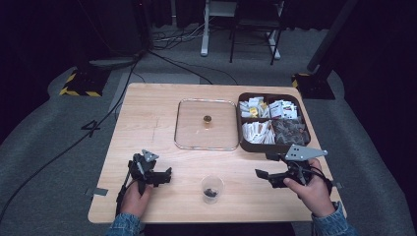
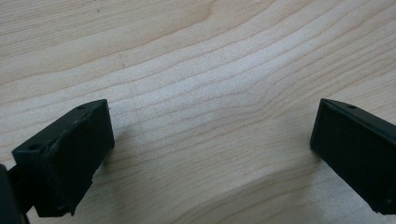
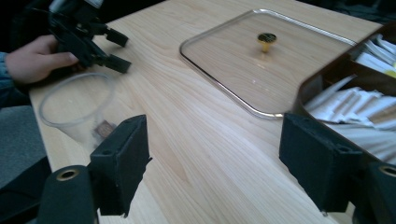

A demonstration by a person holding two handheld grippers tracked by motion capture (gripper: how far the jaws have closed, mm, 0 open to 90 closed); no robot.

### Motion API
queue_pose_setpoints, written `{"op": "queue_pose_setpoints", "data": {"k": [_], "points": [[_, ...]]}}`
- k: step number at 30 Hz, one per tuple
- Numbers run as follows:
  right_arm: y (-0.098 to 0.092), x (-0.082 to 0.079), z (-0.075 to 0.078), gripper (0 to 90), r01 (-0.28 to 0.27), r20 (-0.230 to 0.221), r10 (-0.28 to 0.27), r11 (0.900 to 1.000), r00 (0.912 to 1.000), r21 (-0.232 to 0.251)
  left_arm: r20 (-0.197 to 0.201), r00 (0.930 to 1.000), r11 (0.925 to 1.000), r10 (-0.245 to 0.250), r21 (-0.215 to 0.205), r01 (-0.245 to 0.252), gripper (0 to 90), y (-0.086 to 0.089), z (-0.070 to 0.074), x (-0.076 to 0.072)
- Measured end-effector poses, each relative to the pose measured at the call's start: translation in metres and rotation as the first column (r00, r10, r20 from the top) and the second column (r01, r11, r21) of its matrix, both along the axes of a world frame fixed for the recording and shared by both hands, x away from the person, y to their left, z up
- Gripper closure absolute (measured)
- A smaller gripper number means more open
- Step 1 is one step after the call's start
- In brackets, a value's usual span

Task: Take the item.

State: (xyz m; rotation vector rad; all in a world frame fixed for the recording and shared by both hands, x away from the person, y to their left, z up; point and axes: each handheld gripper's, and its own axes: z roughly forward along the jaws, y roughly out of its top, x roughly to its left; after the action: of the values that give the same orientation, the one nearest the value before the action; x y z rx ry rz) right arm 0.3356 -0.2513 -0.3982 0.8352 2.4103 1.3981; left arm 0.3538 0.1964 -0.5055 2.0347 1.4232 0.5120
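A pale wooden tabletop (image 1: 147, 123) seen from above, with a person's two hands entering from the near edge, each holding a black two-jaw gripper. Taking the clear plastic cup (image 1: 212, 189) at the near edge as the landmark: beyond it and to the right sits a dark brown compartment box (image 1: 272, 146) packed with white sachets and darker packets. Directly beyond the cup lies the box's flat glass lid (image 1: 189, 123), with a small brass knob (image 1: 207, 119) at its centre. The cup stands upright and holds a small dark item at its bottom; what it is cannot be told.

To the cup's left, the left gripper (image 1: 156, 176) rests low over bare wood, jaws spread wide and empty. To the cup's right, near the box's front wall, the right gripper (image 1: 264, 176) also has its jaws wide apart, holding nothing; its own view looks across the tabletop toward the cup (image 3: 77, 109).

The work in hand appears to be filling the cup from the box. To do it well, the right gripper should probably turn to the nearest compartment, pinch a single packet by its edge, and lift it clear of its neighbours, while the left gripper steadies the light cup against tipping.
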Motion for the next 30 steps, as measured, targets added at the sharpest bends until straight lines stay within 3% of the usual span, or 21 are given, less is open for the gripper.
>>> {"op": "queue_pose_setpoints", "data": {"k": [6, 19, 30], "points": [[-0.013, 0.004, -0.006, 24.3, 0.046, -0.002, -0.046, 0.997, 0.9989, -0.060, -0.001, 1.0000, 1.0000, 0.000, -0.001, 0.000, 0.0, 0.000, 0.000, 0.000], [-0.038, 0.015, -0.038, 21.9, 0.128, -0.037, -0.134, 0.983, 0.9903, -0.128, 0.000, 1.0000, 1.0000, -0.002, 0.000, 0.002, 0.0, 0.000, 0.000, 0.000], [-0.050, 0.024, -0.069, 19.1, 0.187, -0.063, -0.195, 0.975, 0.9788, -0.119, 0.000, 1.0000, 1.0000, -0.003, 0.001, 0.003, 0.0, 0.000, 0.000, 0.000]]}}
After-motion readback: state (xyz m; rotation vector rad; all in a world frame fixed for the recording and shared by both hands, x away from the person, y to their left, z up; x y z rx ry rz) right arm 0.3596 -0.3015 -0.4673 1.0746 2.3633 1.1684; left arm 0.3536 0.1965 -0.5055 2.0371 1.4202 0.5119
